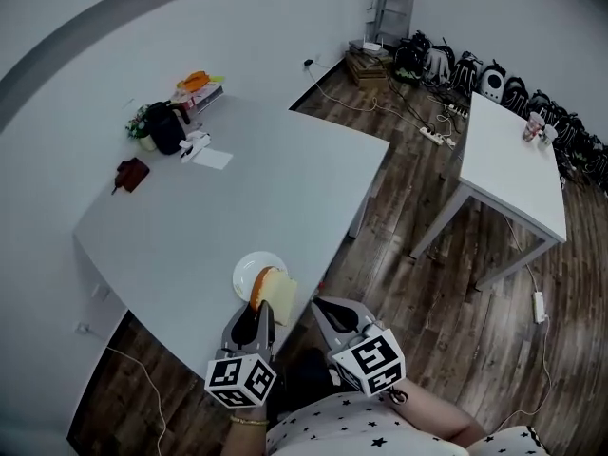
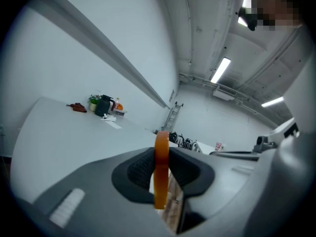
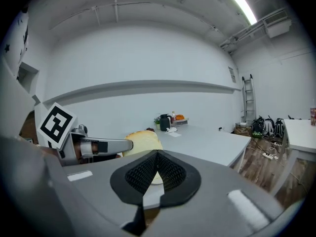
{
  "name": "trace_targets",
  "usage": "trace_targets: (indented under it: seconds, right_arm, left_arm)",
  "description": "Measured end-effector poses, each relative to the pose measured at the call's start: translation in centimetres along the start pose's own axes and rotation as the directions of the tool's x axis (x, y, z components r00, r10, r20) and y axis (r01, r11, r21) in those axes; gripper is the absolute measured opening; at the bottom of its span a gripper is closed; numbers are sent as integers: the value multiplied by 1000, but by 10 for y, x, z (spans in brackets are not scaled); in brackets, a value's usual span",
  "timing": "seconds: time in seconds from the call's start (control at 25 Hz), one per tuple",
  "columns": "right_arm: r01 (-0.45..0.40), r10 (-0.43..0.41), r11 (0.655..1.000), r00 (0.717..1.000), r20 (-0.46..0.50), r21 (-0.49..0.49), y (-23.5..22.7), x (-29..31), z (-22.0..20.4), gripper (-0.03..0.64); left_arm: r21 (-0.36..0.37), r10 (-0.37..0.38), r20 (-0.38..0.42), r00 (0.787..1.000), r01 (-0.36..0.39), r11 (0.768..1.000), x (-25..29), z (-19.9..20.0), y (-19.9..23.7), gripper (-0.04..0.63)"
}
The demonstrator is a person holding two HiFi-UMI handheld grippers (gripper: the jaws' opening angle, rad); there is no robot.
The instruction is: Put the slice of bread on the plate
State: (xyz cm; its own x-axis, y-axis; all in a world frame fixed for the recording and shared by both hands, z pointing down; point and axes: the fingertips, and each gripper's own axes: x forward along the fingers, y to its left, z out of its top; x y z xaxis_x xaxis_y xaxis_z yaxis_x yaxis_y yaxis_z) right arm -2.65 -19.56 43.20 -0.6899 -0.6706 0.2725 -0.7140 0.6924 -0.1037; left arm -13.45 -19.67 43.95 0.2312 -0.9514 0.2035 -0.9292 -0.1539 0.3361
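Counter edge first: the white counter (image 1: 285, 188) ends just ahead of your body, and both grippers hover over that near edge. Your left gripper (image 1: 258, 306) pinches the slice of bread (image 2: 161, 172). The left gripper view shows the slice edge-on between the pads, standing upright with its orange-brown crust facing the camera. Your right gripper (image 1: 323, 305) sits just beside it with its pads pressed together on nothing, so it plays no part in the hold.

In the head view, the slice hangs over the near side of the small white plate (image 1: 249, 266) and overlaps its rim. I cannot tell whether the bread touches the plate.

Expect the slice to be very light, soft and easy to dent. Squeeze harder and you will likely crush the crumb or tear it. The firmer crust band is probably the best place to hold it, and you seem to be gripping close to it. Since the slice is floppy, it should sag as you tilt it flat, so lower it gently and open only once it rests.

Farther back, a dark jug (image 1: 167, 127), some papers and orange items cluster at the far corner, well apart from the plate. Beyond the plank floor stands a second white table (image 1: 513, 169).
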Motion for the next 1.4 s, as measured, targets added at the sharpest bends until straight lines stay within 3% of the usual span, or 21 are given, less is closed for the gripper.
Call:
trace_targets:
  seconds: [0.28, 0.6, 0.68, 0.84, 0.96, 1.08, 1.16, 1.28, 1.4]
  right_arm:
    - [-13, 13, 1000, 999, -35, -15, -13, 36, -3, -2]
    - [2, -1, 1000, 998, -67, 6, -39, 79, 0, -2]
    - [-2, 3, 1000, 997, -76, 11, -41, 88, -2, -1]
    - [-22, 23, 1000, 996, -91, 12, -37, 99, -5, -2]
    - [-35, 36, 999, 995, -96, 9, -33, 105, -5, -2]
    - [-44, 44, 999, 994, -99, 6, -31, 111, -5, -1]
    - [-50, 50, 999, 993, -103, 4, -28, 115, -6, -2]
    - [-63, 63, 998, 992, -106, -1, -24, 120, -7, -2]
    - [-71, 70, 997, 992, -109, -6, -21, 123, -7, -2]
  left_arm:
    - [-60, 81, -18, 997, -82, 995, 42, -10, 58, 89]
    - [-101, 77, -94, 993, -86, 991, 86, -34, 94, 89]
    - [-86, 88, -99, 991, -97, 992, 89, -35, 100, 92]
    - [20, 152, -105, 983, -151, 988, 88, -37, 115, 105]
    - [72, 213, -119, 970, -205, 976, 86, -41, 129, 114]
    - [70, 270, -144, 952, -263, 962, 84, -47, 144, 126]
    - [90, 325, -166, 931, -314, 945, 81, -52, 156, 135]
    - [178, 394, -219, 892, -361, 915, 78, -66, 170, 144]
    - [205, 413, -255, 874, -369, 907, 74, -77, 176, 144]
